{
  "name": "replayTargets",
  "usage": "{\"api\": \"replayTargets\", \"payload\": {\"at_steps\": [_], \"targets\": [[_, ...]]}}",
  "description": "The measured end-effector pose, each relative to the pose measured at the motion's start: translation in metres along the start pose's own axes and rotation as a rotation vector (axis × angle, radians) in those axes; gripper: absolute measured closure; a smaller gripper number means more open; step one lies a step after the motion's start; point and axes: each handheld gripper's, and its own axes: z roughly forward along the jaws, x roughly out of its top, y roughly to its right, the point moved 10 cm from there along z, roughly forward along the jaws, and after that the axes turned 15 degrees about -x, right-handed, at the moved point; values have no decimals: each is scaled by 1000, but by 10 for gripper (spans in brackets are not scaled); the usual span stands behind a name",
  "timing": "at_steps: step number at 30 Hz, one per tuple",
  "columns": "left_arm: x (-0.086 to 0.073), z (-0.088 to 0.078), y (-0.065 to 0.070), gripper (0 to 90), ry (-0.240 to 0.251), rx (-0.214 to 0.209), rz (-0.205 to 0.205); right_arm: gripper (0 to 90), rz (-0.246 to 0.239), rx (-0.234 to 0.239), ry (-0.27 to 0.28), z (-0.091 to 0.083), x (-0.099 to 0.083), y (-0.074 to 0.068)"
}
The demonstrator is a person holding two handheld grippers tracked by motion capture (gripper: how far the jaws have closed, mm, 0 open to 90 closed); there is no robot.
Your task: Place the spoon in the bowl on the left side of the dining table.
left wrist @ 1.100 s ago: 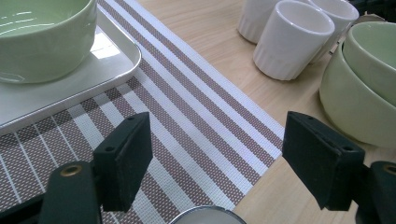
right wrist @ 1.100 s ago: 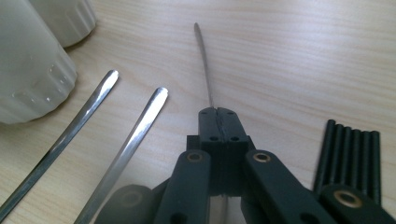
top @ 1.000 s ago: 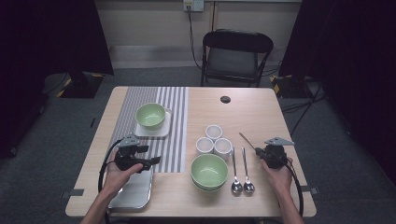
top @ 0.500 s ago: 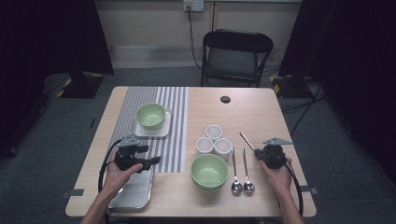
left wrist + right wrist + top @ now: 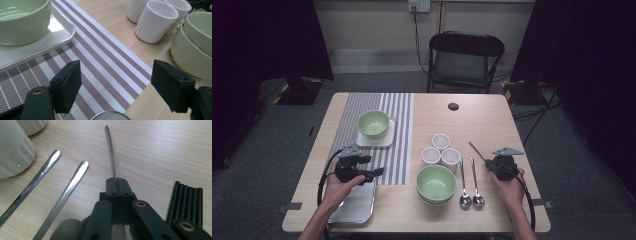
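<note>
My right gripper [image 5: 490,162] [image 5: 116,180] rests on the table's right side, shut on a thin metal utensil [image 5: 110,150]. Its slim end sticks out ahead of the jaws, pointing up-left in the high view [image 5: 475,149]. Two spoons [image 5: 470,184] [image 5: 62,192] lie side by side just left of it. My left gripper [image 5: 376,173] [image 5: 115,77] is open, hovering low over the striped mat [image 5: 382,135] [image 5: 105,60], nothing between its jaws. A green bowl [image 5: 373,123] [image 5: 22,20] sits on a white square plate [image 5: 60,32].
Three white cups [image 5: 441,150] [image 5: 156,20] stand mid-table above two stacked green bowls [image 5: 436,183] [image 5: 192,47]. A metal tray [image 5: 354,206] lies under my left hand. Black rods [image 5: 187,200] lie right of the right gripper. A black disc [image 5: 453,106] and a chair [image 5: 464,60] are farther back.
</note>
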Motion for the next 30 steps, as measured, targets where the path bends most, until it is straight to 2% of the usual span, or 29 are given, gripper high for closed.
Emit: {"api": "replayTargets", "payload": {"at_steps": [9,17,23,25,27,30], "targets": [[0,0,0,243,3,-1,-2,885,4,7,-8,3,-1,0],[1,-1,0,243,10,0,-3,900,19,17,7,-2,2,-2],[2,-2,1,241,14,-1,2,900,80,36,70,-20,12,3],[2,-2,1,239,16,0,5,900,85,39,77,-23,13,4],[3,-2,2,229,19,-1,6,900,107,62,112,-34,20,2],[5,-2,2,217,30,0,0,900,109,73,123,-38,22,0]]}}
